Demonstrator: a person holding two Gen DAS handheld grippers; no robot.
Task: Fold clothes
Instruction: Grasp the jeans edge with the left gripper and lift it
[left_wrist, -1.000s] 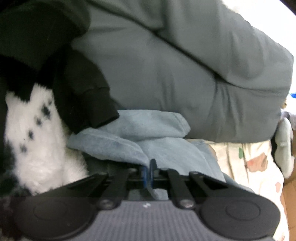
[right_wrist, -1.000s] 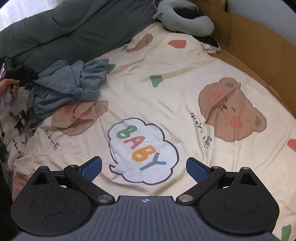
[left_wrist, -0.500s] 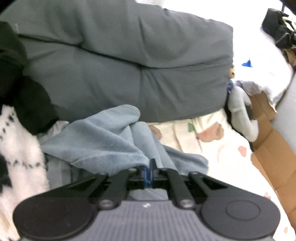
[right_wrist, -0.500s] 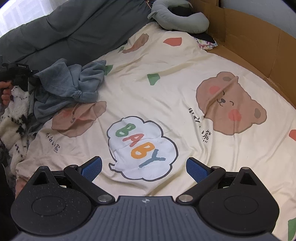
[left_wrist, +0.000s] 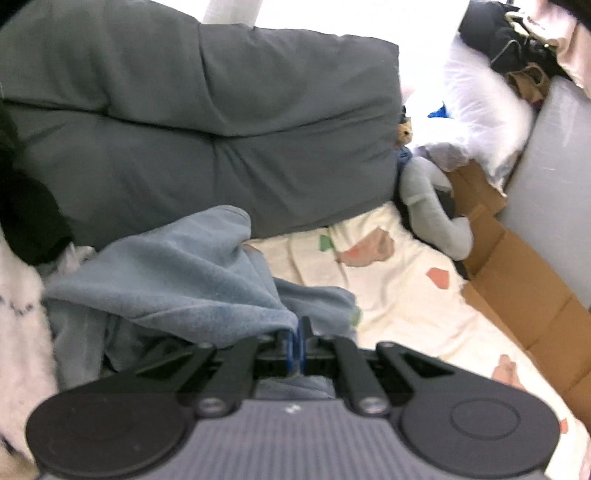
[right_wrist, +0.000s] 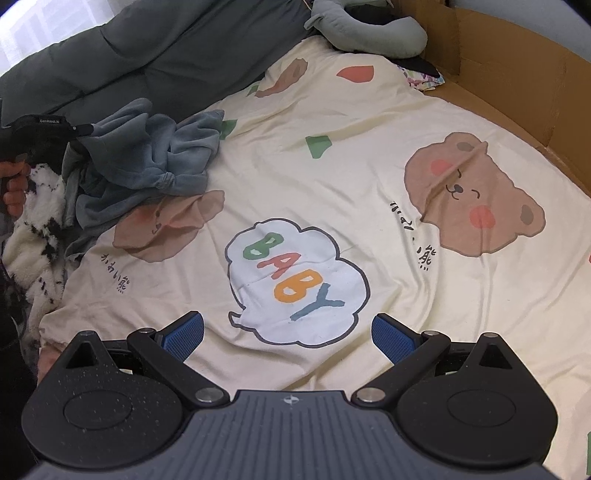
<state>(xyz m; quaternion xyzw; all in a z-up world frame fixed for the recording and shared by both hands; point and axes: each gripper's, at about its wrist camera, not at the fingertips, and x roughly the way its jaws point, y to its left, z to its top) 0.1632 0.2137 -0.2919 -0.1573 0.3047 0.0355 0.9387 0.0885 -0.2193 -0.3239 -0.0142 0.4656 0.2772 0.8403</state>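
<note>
Far left of the bed sheet (right_wrist: 332, 155): left hand-held gripper (left_wrist: 297, 341) clamped on a fold of the crumpled blue garment (right_wrist: 147, 155), beside the grey duvet (right_wrist: 147, 48); judged mid-pull toward open sheet. Right hand-held gripper (right_wrist: 288, 332): pads apart, empty, over the BABY print. Next: spreading flat, second corner grasped

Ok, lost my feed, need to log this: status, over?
Left gripper shut on blue garment. Right gripper open, empty, over the bedsheet. Garment bunched, unfolded. Grey duvet close behind.
</note>
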